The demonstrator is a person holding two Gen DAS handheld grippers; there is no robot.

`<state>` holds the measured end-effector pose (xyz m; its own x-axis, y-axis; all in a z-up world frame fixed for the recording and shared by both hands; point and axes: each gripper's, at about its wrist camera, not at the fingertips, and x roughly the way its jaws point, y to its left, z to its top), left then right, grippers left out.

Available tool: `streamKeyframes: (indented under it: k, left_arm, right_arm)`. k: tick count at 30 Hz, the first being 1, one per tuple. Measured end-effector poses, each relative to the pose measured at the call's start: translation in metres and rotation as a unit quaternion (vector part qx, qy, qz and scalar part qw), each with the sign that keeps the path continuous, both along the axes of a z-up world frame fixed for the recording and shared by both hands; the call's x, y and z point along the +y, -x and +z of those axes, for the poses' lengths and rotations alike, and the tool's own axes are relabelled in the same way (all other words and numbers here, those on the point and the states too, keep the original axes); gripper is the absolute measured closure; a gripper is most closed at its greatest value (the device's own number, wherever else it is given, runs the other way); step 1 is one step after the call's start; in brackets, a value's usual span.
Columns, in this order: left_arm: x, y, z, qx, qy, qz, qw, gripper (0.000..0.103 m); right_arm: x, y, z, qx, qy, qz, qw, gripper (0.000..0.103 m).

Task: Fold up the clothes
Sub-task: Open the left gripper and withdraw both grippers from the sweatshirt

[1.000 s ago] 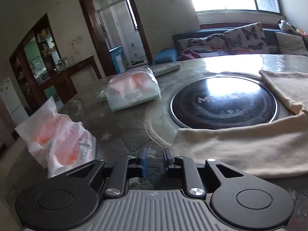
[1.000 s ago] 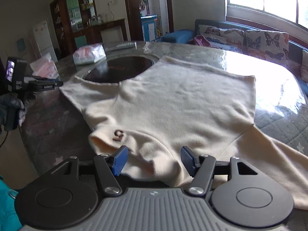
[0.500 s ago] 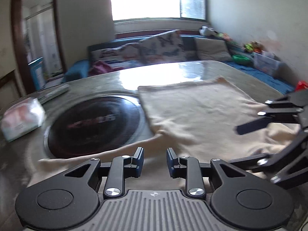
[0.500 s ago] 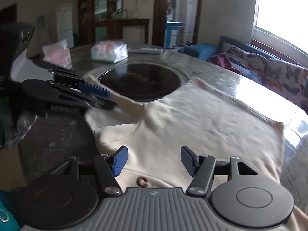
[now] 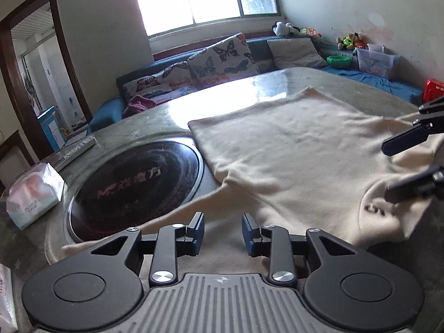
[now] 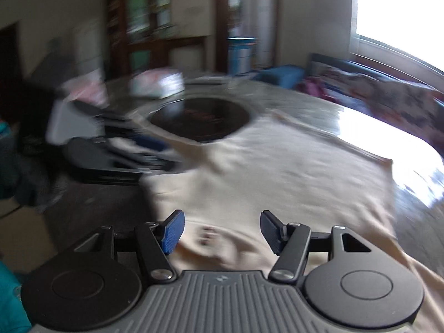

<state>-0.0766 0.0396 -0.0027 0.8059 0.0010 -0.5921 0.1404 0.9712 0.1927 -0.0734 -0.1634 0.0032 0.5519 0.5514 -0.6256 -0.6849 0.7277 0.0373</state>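
A cream long-sleeved top [image 5: 291, 149] lies spread flat on the round table, with a dark mark [image 5: 374, 210] near its collar. One sleeve [image 5: 177, 216] runs toward my left gripper [image 5: 222, 233], which is open and empty just above that sleeve. My right gripper [image 6: 220, 231] is open and empty over the collar edge of the top [image 6: 263, 177]. It also shows at the right edge of the left wrist view [image 5: 408, 163]. The right wrist view is motion-blurred.
A black round hotplate [image 5: 133, 186] is set in the table [image 5: 360, 88] centre, partly under the top. A tissue pack [image 5: 33, 194] and a remote [image 5: 80, 147] lie at the left. A sofa with cushions [image 5: 222, 58] stands behind the table.
My left gripper swung right from the tissue packs to the sleeve and opened from nearly shut. My right gripper stayed open and shifted along the collar edge.
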Motion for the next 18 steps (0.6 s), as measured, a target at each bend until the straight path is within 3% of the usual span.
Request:
streamKeyframes:
  k: [6, 12, 14, 18]
  left_arm:
    - [-0.029, -0.017, 0.016, -0.013, 0.034, -0.038, 0.9986, 0.061]
    - [-0.075, -0.034, 0.011, -0.006, 0.047, -0.09, 0.9948, 0.042]
    - [-0.09, -0.036, 0.004, 0.001, 0.046, -0.108, 0.9931, 0.026]
    - [-0.112, -0.034, -0.011, 0.015, 0.043, -0.128, 0.9907, 0.015]
  right_arm:
    - [-0.054, -0.032, -0.01, 0.019, -0.025, -0.124, 0.992, 0.041]
    - [-0.099, -0.036, -0.026, 0.036, -0.04, -0.198, 0.979, 0.041]
    - [-0.113, -0.034, -0.027, 0.036, -0.046, -0.215, 0.975, 0.041]
    - [-0.133, -0.035, -0.028, 0.038, -0.063, -0.24, 0.968, 0.041]
